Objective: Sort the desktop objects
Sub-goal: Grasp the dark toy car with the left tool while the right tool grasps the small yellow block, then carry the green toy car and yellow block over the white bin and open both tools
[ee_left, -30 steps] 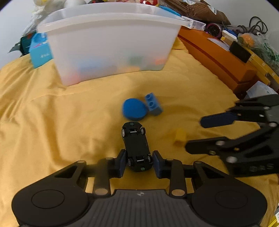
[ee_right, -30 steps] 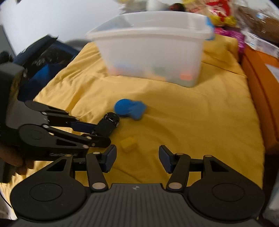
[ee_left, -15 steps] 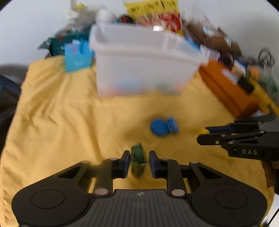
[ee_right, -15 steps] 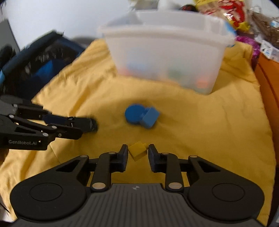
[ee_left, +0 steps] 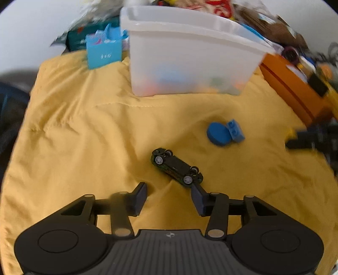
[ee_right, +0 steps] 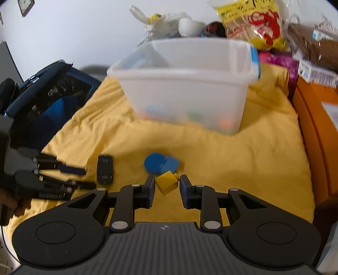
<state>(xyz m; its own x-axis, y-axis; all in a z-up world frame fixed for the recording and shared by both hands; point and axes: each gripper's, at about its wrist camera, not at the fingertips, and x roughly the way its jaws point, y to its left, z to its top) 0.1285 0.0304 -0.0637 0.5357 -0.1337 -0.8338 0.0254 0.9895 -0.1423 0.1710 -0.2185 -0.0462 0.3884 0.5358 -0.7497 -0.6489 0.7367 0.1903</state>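
A black toy car (ee_left: 176, 167) lies upside down on the yellow cloth (ee_left: 95, 135), just ahead of my open, empty left gripper (ee_left: 169, 195); it also shows in the right wrist view (ee_right: 105, 170). My right gripper (ee_right: 166, 186) is shut on a yellow block (ee_right: 166, 183) and holds it above the cloth. A blue disc (ee_right: 154, 164) and a blue brick (ee_right: 172, 164) lie together beyond it, also in the left wrist view as disc (ee_left: 218, 133) and brick (ee_left: 236, 130). A translucent white bin (ee_right: 186, 84) holds several coloured pieces at the back.
An orange box (ee_left: 293, 88) lies along the right edge of the cloth. A small blue carton (ee_left: 104, 52) stands left of the bin (ee_left: 186, 55). Snack bags (ee_right: 253, 19) and clutter sit behind it. A dark blue bag (ee_right: 52, 105) lies off the left side.
My left gripper opened and the toy car dropped back on the cloth, lying askew. My right gripper closed on the yellow block and lifted it.
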